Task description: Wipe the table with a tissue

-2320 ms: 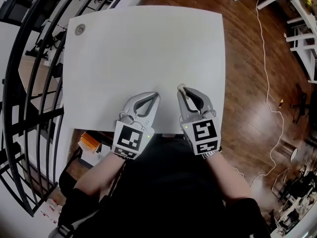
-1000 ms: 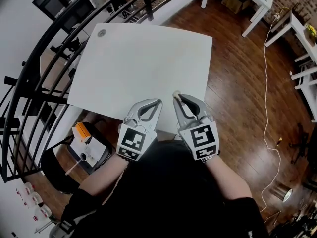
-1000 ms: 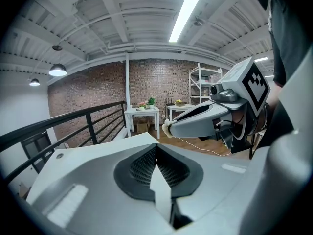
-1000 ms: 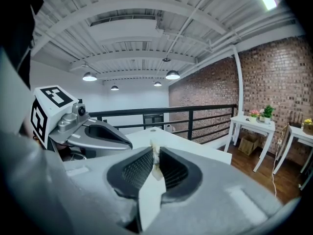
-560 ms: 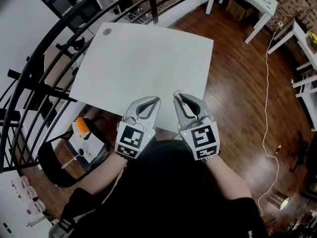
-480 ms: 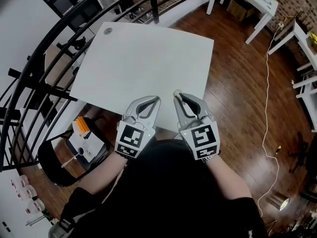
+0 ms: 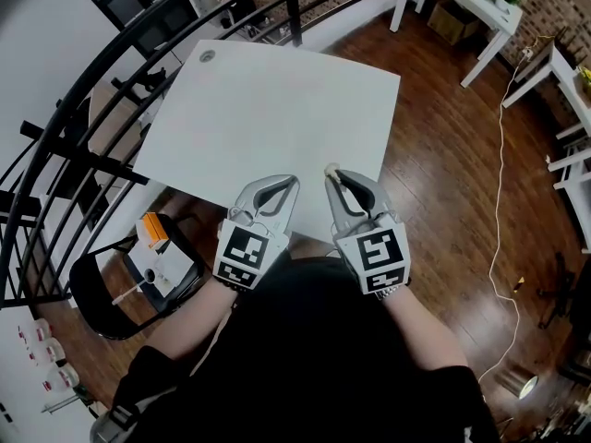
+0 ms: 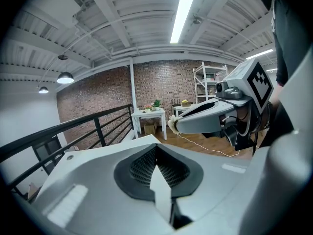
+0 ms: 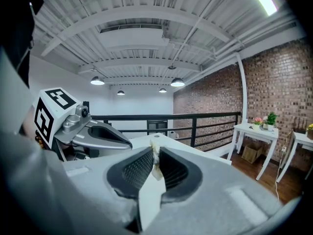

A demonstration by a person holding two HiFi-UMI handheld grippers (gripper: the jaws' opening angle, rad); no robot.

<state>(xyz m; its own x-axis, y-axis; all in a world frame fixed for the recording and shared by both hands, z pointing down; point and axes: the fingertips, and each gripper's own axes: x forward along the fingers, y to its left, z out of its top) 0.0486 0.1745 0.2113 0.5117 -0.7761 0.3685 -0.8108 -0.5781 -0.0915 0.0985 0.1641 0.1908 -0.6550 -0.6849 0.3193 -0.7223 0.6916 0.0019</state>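
Observation:
In the head view the white table lies ahead of both grippers. My right gripper is shut on a small wad of white tissue, held at the table's near edge. In the right gripper view the tissue is pinched between the dark pads. My left gripper is beside it, shut with nothing in it. The left gripper view shows its jaws closed, with the right gripper and its tissue to the right.
A black railing curves along the table's left and far sides. A chair with a box and papers stands at the lower left. A white cable runs over the wooden floor on the right. White side tables stand far right.
The view has pulled back and turned: the table now lies farther off and skewed. Both grippers, earlier over the table's near part, now sit at its near edge, still shut.

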